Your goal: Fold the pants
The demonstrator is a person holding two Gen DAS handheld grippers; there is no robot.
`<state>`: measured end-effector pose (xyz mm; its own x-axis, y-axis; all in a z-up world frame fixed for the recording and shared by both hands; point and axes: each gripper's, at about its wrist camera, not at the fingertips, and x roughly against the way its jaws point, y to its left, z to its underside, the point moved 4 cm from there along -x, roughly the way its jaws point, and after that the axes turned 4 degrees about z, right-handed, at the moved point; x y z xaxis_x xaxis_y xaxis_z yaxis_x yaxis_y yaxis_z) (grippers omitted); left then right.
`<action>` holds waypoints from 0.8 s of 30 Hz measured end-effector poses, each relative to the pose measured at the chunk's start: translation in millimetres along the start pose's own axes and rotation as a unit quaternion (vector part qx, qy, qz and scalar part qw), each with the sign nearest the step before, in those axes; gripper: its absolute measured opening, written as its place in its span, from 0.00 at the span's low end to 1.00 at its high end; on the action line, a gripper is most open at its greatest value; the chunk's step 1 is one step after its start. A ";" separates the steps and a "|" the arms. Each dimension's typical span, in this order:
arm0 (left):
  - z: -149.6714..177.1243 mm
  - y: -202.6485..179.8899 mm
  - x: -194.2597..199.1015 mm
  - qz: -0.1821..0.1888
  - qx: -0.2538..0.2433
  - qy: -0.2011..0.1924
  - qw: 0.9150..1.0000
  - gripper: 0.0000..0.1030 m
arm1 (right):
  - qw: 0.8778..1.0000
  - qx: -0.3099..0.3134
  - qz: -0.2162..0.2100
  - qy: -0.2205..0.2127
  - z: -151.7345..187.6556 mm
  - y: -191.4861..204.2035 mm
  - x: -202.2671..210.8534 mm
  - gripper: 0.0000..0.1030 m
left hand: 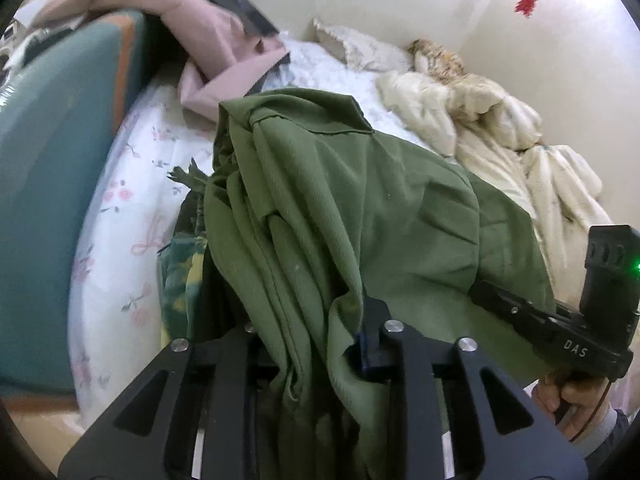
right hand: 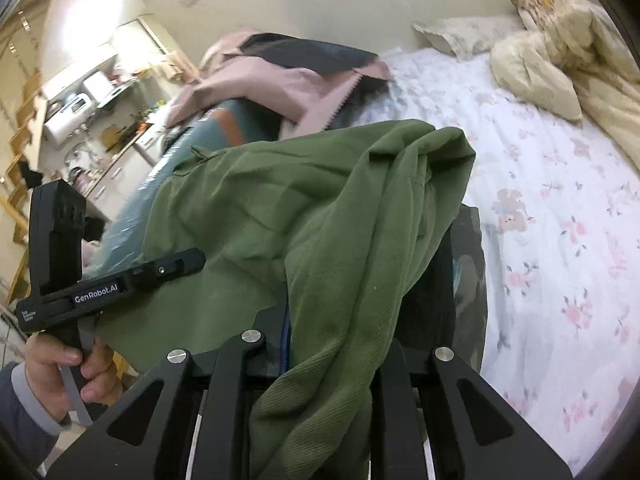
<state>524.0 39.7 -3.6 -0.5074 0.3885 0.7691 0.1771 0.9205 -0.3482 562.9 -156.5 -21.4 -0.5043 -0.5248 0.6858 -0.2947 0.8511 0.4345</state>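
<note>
Two black grippers hold up olive-green pants [left hand: 360, 200] over a bed [right hand: 560, 240] covered with a white sheet printed with pink flowers.

In the left wrist view, the left gripper [left hand: 316, 344] fills the bottom of the frame. Its jaws are nearly closed and pinch a bunched fold of the pants, which rises ahead of the jaws and drapes down between them. The cloth hides most of both fingers. To the right of these jaws, the right gripper [left hand: 480, 290] reaches in from the side; its tip vanishes under the edge of the pants. A hand [left hand: 568, 392] grips its handle, and a green light glows on its body.

In the right wrist view, the right gripper [right hand: 332, 344] also has its jaws drawn close, pinching a thick fold of the same pants. The fabric spreads left of the jaws toward the left gripper [right hand: 196, 258], whose tip meets the cloth edge. A hand [right hand: 60, 372] in a grey cuff holds that gripper's handle.

Beyond the jaws lie a pink garment [right hand: 256, 84] over a teal headboard [left hand: 52, 160], a pillow [right hand: 460, 32], and a rumpled cream blanket [left hand: 500, 128] by the wall. A cluttered kitchen counter [right hand: 100, 120] is far to the left of the right jaws.
</note>
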 end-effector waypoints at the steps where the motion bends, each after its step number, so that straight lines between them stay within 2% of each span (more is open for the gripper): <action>1: 0.2 4.7 -7.7 -0.005 -0.004 0.006 1.000 0.28 | 1.000 -0.003 0.001 0.011 -0.4 -6.2 -11.2 0.20; 2: 1.5 9.4 -12.5 -0.007 -0.006 0.008 1.000 0.30 | 1.000 -0.005 0.007 0.016 0.3 -12.4 -18.3 0.24; 3: 1.7 11.9 -16.2 -0.007 -0.006 0.008 1.000 0.39 | 1.000 -0.006 0.020 0.017 2.4 -22.6 -21.5 0.33; 4: 3.6 20.6 -15.8 -0.016 -0.004 0.003 1.000 0.55 | 0.999 -0.017 0.024 0.015 4.9 -33.5 -21.5 0.45; 5: 2.6 27.5 -12.3 -0.026 -0.003 -0.007 1.000 0.65 | 0.999 -0.025 0.024 0.012 4.1 -41.7 -21.2 0.52; 6: 4.3 34.4 -6.7 -0.042 -0.003 -0.014 0.999 0.86 | 0.999 -0.038 0.032 0.004 5.8 -55.2 -15.5 0.67; 7: 7.3 39.6 -0.4 -0.051 -0.004 -0.019 0.999 0.93 | 0.998 -0.044 0.034 0.000 7.4 -61.6 -11.4 0.72; 9: 10.3 43.9 8.6 -0.058 -0.018 -0.028 0.998 0.93 | 0.997 -0.059 0.041 -0.018 9.0 -71.7 5.4 0.72; 11: 15.6 47.9 18.4 -0.103 -0.029 -0.035 0.994 0.92 | 0.994 -0.079 0.070 -0.040 9.3 -81.2 24.1 0.72; 13: 20.5 52.3 37.9 -0.132 -0.020 -0.056 0.989 0.92 | 0.990 -0.104 0.079 -0.048 10.2 -88.6 44.3 0.72; 14: 22.0 56.0 46.3 -0.155 -0.016 -0.064 0.986 0.92 | 0.990 -0.106 0.083 -0.044 13.3 -87.8 53.1 0.72; 15: 25.9 58.5 63.7 -0.195 -0.008 -0.081 0.977 0.91 | 0.991 -0.099 0.082 -0.041 17.6 -81.8 64.9 0.72; 16: 28.4 57.4 74.8 -0.201 -0.003 -0.092 0.975 0.91 | 0.992 -0.087 0.085 -0.042 20.3 -75.1 74.8 0.72; 18: 37.9 52.9 101.9 -0.176 0.017 -0.111 0.978 0.91 | 0.992 -0.053 0.097 -0.054 30.4 -53.2 104.1 0.72; 20: 56.6 44.0 128.0 -0.168 0.036 -0.116 0.978 0.91 | 0.992 -0.026 0.104 -0.069 44.1 -30.0 132.8 0.74; 24: 118.2 -3.2 187.5 -0.165 0.016 -0.149 0.975 0.91 | 0.984 0.017 0.139 -0.106 88.1 23.8 198.5 0.74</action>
<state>328.5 104.8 78.4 -0.7554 0.0383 0.6542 -0.0612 0.9898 -0.1287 384.3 -238.9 73.6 -0.7261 -0.2591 0.6369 -0.1470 0.9634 0.2242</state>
